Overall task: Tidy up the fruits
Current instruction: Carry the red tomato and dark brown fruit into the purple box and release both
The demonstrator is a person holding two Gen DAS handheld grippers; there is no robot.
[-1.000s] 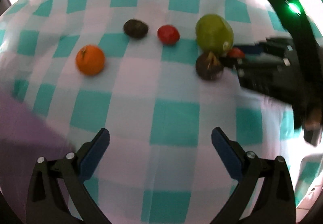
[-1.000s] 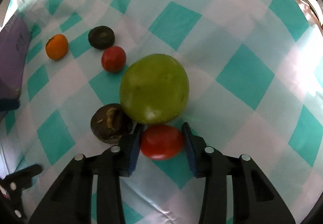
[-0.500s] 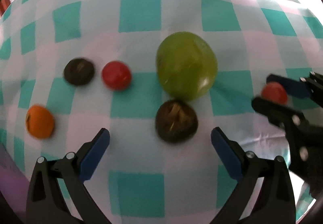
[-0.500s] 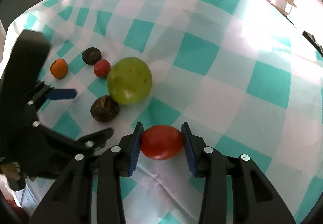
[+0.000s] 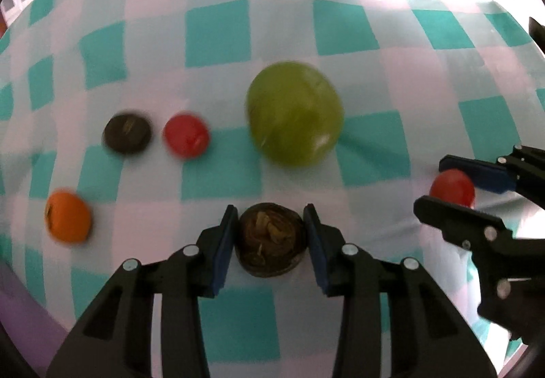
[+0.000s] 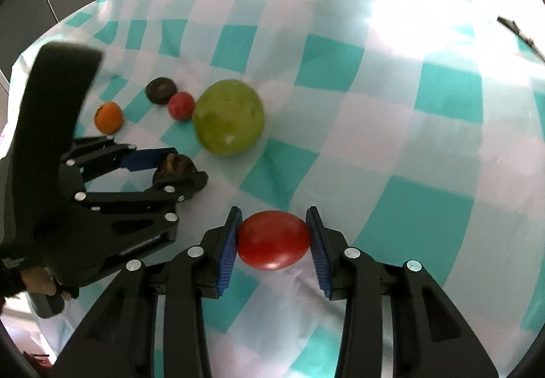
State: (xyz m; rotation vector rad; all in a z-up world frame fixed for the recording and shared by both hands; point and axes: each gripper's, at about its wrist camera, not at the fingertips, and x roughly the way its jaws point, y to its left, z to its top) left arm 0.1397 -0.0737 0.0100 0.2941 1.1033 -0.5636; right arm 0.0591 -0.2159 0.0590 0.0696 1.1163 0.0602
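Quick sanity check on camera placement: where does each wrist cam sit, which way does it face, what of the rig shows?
Left wrist: on the left tongs, looking steeply down at the checked cloth; its own fingers clamp a dark brown fruit, right tongs at the edge.
Right wrist: on the right tongs, looking down; its fingers clamp a red tomato, left tongs and a hand visible.
Shared: green fruit, orange, both held fruits.

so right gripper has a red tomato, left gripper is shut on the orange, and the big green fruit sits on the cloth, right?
Not quite. The left gripper is shut on the dark brown fruit, not the orange, which lies untouched on the cloth; the left wrist view shows this. The rest holds: the right gripper grips the red tomato, and the green fruit sits on the cloth.
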